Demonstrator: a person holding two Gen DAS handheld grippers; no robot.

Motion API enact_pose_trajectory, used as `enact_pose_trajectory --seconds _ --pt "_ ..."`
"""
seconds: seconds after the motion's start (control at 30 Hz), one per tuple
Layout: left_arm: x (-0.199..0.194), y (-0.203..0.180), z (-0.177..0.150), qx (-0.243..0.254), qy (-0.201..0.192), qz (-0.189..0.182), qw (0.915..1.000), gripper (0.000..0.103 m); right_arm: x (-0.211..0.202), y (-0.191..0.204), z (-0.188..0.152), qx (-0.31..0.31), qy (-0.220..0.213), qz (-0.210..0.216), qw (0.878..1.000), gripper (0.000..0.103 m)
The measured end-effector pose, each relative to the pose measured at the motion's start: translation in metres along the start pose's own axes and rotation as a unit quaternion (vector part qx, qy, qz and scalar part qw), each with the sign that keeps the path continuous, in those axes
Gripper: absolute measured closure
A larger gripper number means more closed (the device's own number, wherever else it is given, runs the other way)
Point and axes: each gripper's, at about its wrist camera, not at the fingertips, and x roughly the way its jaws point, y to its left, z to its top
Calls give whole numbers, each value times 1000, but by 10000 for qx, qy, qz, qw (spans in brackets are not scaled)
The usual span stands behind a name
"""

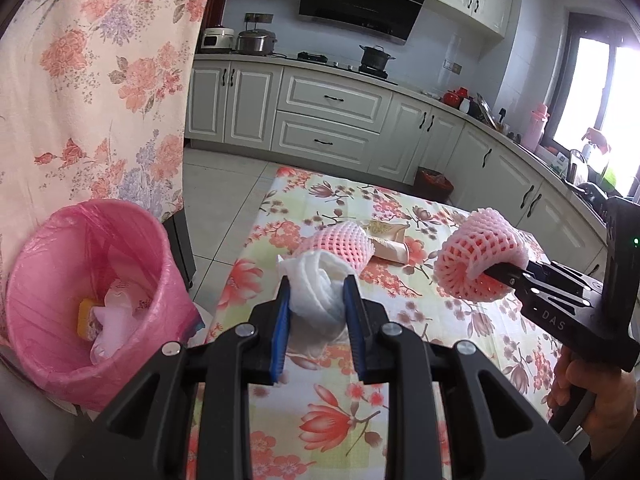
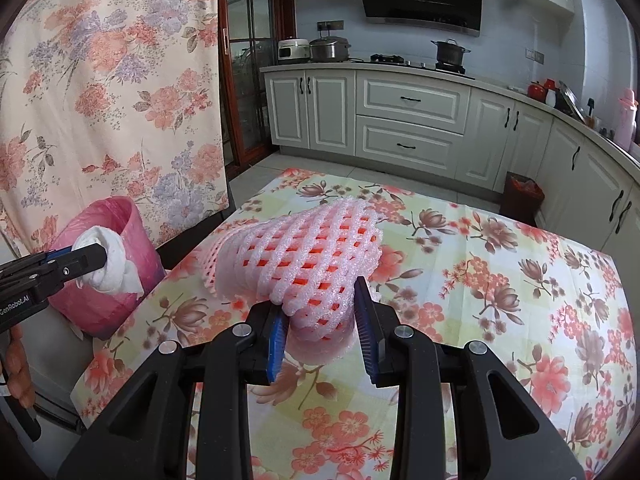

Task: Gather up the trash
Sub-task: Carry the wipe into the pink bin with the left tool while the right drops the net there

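My left gripper (image 1: 317,292) is shut on a crumpled white tissue (image 1: 316,292) and holds it above the table's left edge, just right of the pink-lined trash bin (image 1: 36,264). The tissue (image 2: 108,260) and the bin (image 2: 140,248) also show in the right wrist view. My right gripper (image 2: 322,312) is shut on a pink foam fruit net (image 2: 304,256) and holds it above the table; it also shows in the left wrist view (image 1: 476,256). A second pink foam net (image 1: 340,244) and a beige wrapper (image 1: 390,246) lie on the floral tablecloth (image 1: 328,408).
The bin holds several pieces of trash (image 1: 108,316). A floral curtain (image 1: 88,80) hangs behind the bin. Kitchen cabinets (image 1: 332,116) run along the back and right. A small dark bin (image 1: 434,184) stands on the floor beyond the table.
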Motion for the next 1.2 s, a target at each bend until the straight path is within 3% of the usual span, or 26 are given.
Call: enact_pose_trajectory --seconds 0.5,1.2 --pt "-41 66 -3 -462 -330 297 9979 78 4 60 15 -383 -44 223 9990 72" --pt "-67 140 -13 -968 -537 713 9913 78 29 135 34 -805 32 613 9949 72"
